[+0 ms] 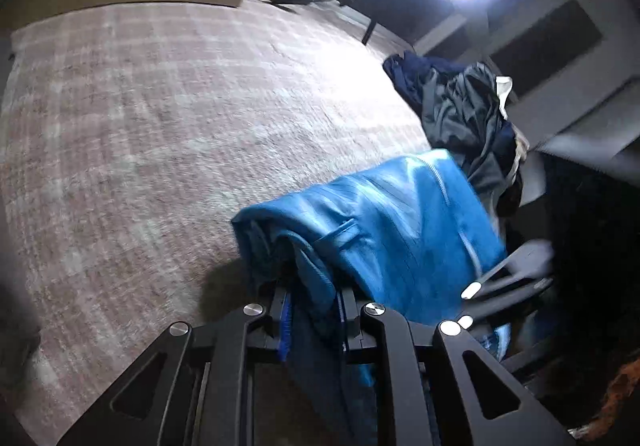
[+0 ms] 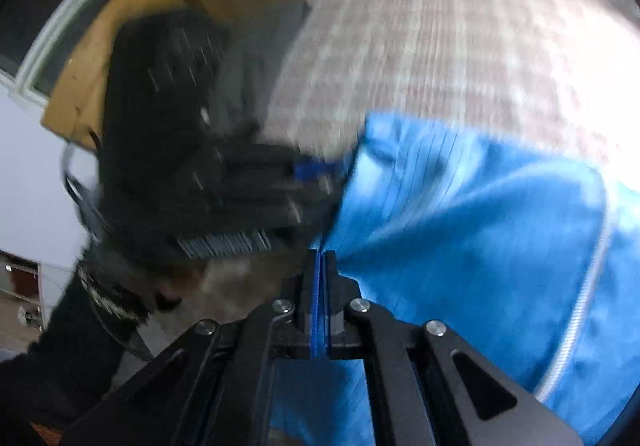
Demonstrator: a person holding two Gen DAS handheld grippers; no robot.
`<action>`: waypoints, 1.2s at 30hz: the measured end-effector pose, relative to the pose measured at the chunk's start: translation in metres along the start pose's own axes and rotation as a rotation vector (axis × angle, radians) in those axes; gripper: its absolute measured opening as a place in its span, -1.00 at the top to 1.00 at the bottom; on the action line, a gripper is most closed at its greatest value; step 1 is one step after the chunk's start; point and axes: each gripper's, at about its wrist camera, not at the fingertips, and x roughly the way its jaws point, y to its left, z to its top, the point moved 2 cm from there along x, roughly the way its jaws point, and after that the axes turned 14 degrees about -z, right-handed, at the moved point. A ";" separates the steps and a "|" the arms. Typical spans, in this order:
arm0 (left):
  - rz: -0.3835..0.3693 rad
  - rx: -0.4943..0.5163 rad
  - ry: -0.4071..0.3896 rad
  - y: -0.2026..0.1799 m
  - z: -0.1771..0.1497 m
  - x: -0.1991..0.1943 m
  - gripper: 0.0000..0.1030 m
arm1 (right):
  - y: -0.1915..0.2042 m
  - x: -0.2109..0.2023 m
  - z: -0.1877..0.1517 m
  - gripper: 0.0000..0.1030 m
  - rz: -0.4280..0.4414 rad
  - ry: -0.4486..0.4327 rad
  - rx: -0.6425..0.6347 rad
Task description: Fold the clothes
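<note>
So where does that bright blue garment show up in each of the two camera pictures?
Left wrist view: the blue garment fills the lower middle, draped over the left gripper.
Right wrist view: it fills the lower right, pinched in the right gripper.
Shared landmark: the pale checked rug beneath it.

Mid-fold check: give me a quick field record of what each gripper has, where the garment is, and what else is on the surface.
left gripper: shut on bright blue ribbed garment
right gripper: shut on the same garment's edge
garment state: bunched, draped over the left fingers, lifted
surface: pinkish woven plaid cloth
other clothes: heap of dark navy and grey clothes, beyond the garment
image quality: motion blur
</note>
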 end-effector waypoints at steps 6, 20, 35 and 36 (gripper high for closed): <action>0.100 0.021 -0.009 -0.015 -0.008 -0.031 0.47 | -0.035 -0.063 -0.031 0.57 0.047 -0.109 0.042; 0.203 0.064 0.086 -0.035 -0.001 0.031 0.69 | -0.178 -0.063 -0.077 0.57 -0.351 -0.183 0.231; 0.298 0.126 0.218 -0.100 -0.086 0.067 0.35 | -0.149 -0.087 -0.172 0.56 -0.404 -0.156 0.020; 0.290 0.149 0.224 -0.109 -0.090 0.069 0.34 | -0.146 -0.095 -0.178 0.56 -0.390 -0.173 0.010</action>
